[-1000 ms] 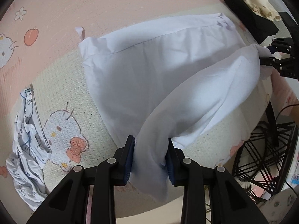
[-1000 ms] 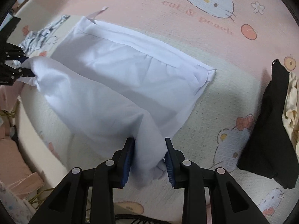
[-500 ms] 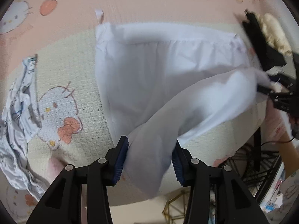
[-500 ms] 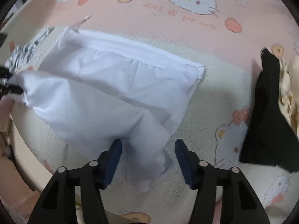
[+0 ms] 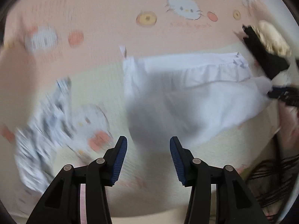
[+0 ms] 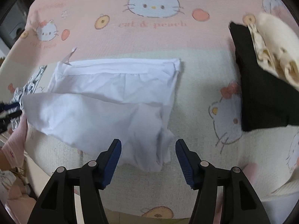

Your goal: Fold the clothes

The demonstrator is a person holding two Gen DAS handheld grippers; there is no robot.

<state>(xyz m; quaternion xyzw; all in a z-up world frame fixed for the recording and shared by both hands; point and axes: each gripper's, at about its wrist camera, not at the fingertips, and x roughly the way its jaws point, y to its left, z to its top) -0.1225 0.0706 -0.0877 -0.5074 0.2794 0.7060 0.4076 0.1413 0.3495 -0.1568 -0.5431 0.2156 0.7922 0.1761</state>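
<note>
A white garment (image 6: 112, 93) lies on the cat-print bedspread (image 6: 149, 29), its near half folded loosely back over the far half. My right gripper (image 6: 148, 158) is open, with the garment's near right corner lying on the spread between and just beyond its blue pads (image 6: 114, 160). My left gripper (image 5: 148, 158) is open too, nothing between its pads, and the blurred white garment (image 5: 205, 97) lies ahead of it. In the left wrist view the right gripper (image 5: 284, 95) shows at the garment's right corner. In the right wrist view the left gripper (image 6: 7, 110) shows at its left corner.
A black garment (image 6: 261, 97) with a cream one (image 6: 274, 43) on top lies at the right. A blue-and-white patterned garment (image 5: 43, 130) lies at the left. A black wire rack (image 5: 271, 183) stands past the bed's edge. A pink sleeve (image 6: 16, 136) shows at the left.
Both grippers carried the garment's near edge forward over the far half, then opened and let go. The cloth has dropped onto the spread, and both cameras now look further up the bed.
</note>
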